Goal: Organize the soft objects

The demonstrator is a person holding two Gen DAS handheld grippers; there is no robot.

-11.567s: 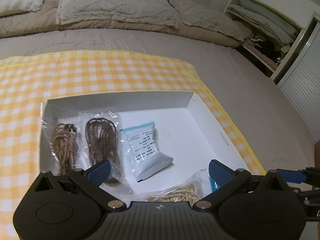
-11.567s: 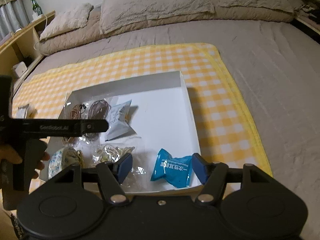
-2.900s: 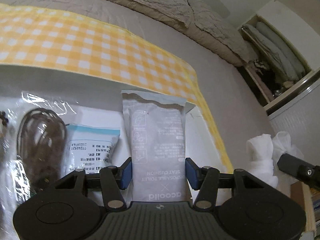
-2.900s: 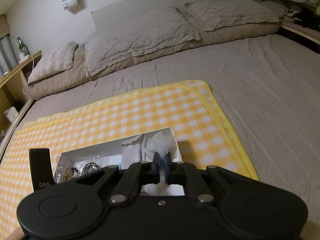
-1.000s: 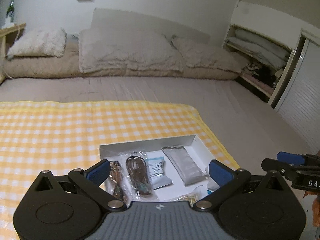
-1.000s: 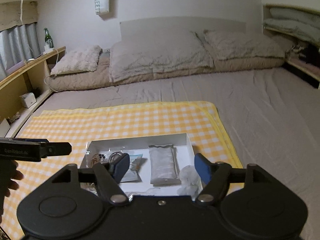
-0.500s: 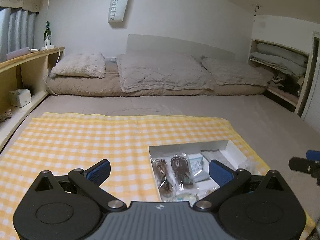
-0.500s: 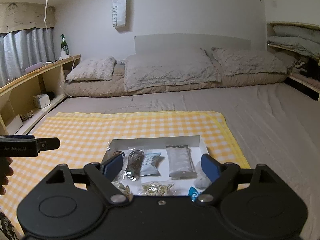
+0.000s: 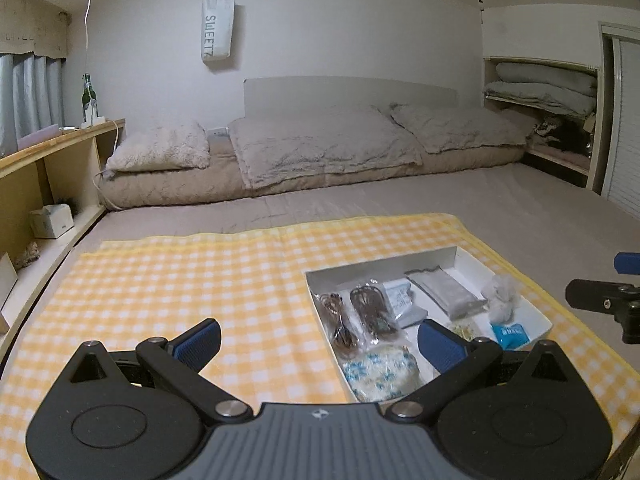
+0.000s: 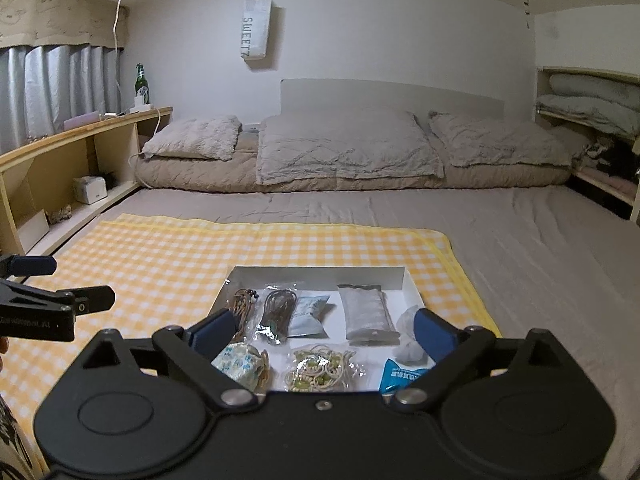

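Right wrist view: right hand-held gripper [image 10: 320, 330] opening, empty (left hand-held gripper [image 9: 318, 338] likewise apart), above the white box [image 10: 316, 274] on the bed.

A white fabric tote bag [image 9: 216, 26] hanging on the wall above the grey headboard [image 9: 350, 91] read "SWEETZ" vertically in grey letters; print on the packets was too small to read.

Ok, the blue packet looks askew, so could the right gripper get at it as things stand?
Probably yes: the right gripper, jaws opening and empty, hangs just above the blue packet in the white tray's near corner, nothing covering it.
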